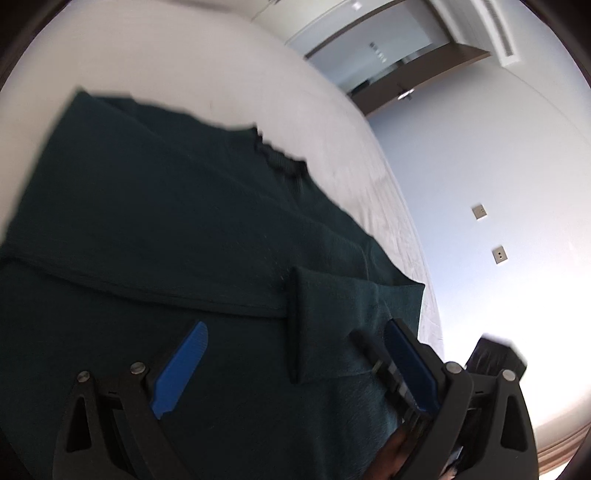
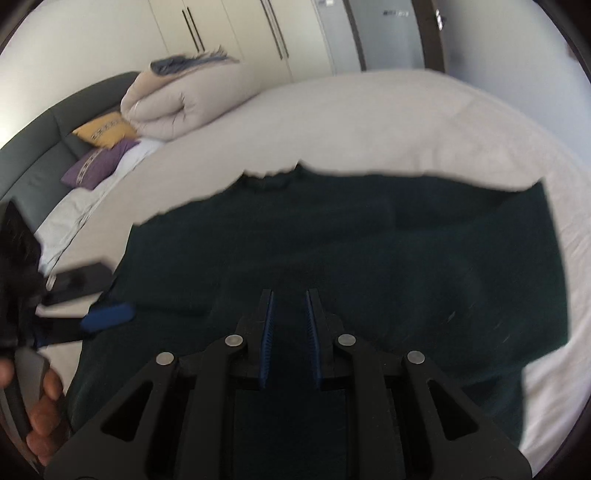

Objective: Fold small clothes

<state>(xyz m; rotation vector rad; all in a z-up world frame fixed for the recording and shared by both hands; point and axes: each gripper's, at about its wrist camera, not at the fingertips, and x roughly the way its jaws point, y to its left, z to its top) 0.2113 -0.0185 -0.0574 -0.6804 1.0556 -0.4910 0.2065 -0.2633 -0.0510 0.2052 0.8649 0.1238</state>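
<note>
A dark green sweater lies spread on the white bed, its collar toward the far side. A sleeve cuff lies folded across the body between my left gripper's fingers. My left gripper is wide open, low over the sweater. In the right wrist view the sweater fills the middle. My right gripper hovers over its lower part with its blue pads a narrow gap apart, holding nothing. The left gripper's blue fingertip shows at the sweater's left edge.
A rolled beige duvet, a yellow pillow and a purple pillow lie at the bed's head against a dark headboard. White wardrobes stand behind. A wall with sockets and a doorway lie beyond the bed.
</note>
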